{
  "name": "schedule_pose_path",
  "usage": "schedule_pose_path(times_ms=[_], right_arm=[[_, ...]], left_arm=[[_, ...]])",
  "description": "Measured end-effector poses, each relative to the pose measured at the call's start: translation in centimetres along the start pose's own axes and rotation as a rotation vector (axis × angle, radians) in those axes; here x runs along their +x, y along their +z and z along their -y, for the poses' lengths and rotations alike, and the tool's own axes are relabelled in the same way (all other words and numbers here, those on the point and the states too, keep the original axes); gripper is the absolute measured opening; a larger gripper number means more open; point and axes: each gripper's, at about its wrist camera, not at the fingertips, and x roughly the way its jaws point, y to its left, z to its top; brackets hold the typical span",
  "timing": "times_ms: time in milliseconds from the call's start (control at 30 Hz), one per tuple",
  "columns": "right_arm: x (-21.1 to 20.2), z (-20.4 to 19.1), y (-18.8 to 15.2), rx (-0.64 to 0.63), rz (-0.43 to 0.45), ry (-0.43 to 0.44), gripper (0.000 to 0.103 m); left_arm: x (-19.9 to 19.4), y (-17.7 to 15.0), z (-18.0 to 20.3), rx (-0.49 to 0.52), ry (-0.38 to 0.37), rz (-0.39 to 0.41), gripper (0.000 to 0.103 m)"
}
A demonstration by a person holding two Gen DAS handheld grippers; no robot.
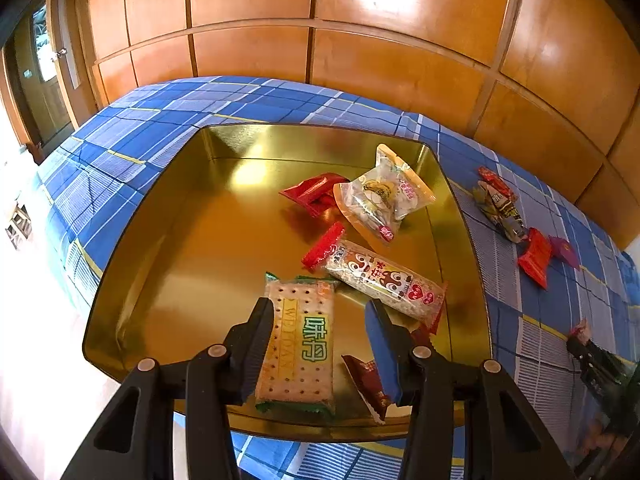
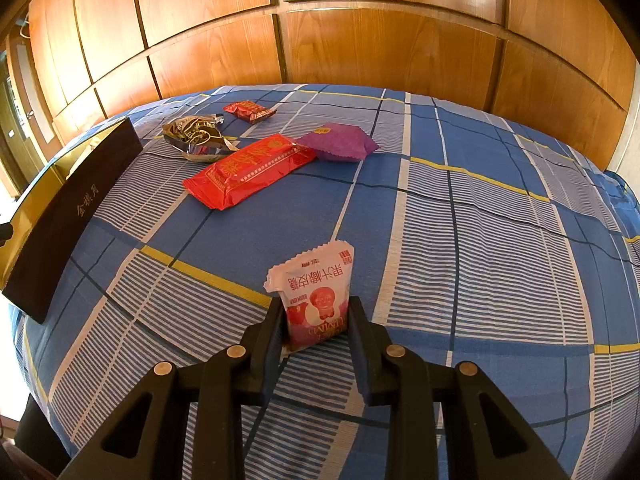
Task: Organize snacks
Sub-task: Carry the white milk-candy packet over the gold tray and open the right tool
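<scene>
A gold tin tray (image 1: 168,264) lies on the blue plaid cloth. In it are a green-edged cracker pack (image 1: 298,344), a long rice-bar pack (image 1: 384,278), a clear nut bag (image 1: 384,196), a red packet (image 1: 314,192) and a dark red packet (image 1: 370,380). My left gripper (image 1: 320,328) is open above the tray, its jaws on either side of the cracker pack. My right gripper (image 2: 318,322) is shut on a pink-and-white candy packet (image 2: 320,296), held upright just over the cloth.
On the cloth lie a long red pack (image 2: 250,170), a purple packet (image 2: 340,142), a crumpled silver-gold wrapper (image 2: 196,138) and a small red packet (image 2: 250,111). The tin's dark outer wall (image 2: 68,216) stands at the left. Wood panelling (image 2: 360,40) rises behind.
</scene>
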Motion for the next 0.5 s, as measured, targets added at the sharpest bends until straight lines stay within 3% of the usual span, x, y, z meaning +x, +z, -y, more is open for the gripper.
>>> schedule_pose_path(times_ms=[500], right_arm=[[0.11,-0.97,0.47,-0.032,-0.039,-0.045,0.030]], left_arm=[[-0.25,-0.19,-0.64,-0.004,0.010,0.007,0.049]])
